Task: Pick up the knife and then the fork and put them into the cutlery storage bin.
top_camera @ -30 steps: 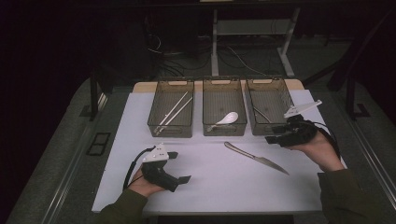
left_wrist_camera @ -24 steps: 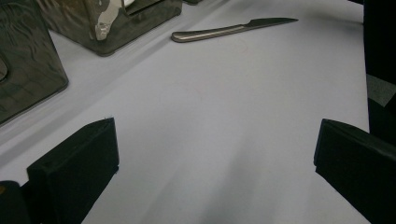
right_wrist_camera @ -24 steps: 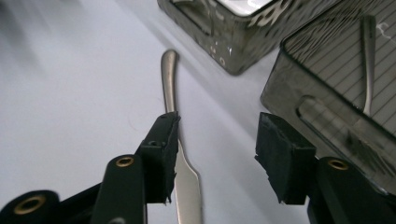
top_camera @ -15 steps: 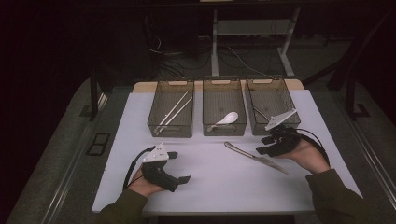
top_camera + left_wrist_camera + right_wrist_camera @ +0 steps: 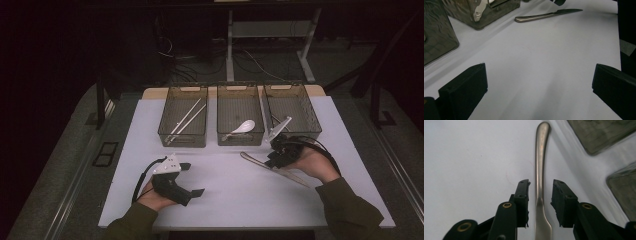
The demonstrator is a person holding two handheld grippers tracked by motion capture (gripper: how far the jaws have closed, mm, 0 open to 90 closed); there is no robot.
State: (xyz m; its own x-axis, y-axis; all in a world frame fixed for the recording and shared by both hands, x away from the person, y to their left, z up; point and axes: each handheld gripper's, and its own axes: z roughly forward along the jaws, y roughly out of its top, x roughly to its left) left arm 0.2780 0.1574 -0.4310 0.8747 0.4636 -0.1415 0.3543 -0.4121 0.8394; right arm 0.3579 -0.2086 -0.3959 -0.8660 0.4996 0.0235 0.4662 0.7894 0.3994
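Now the knife [image 5: 539, 170] lies flat on the mat [image 5: 225, 200], at 6 o'clock of the right bin [image 5: 292, 107]. It is straddled, untouched, by the right gripper [image 5: 540, 202], whose jaws have been closing. The thin handle may be skidded or missed. The left gripper [image 5: 192, 177] is held agape.

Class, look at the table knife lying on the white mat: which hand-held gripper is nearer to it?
Right. The right hand-held gripper straddles the knife; the left hand-held gripper rests apart, across the mat.
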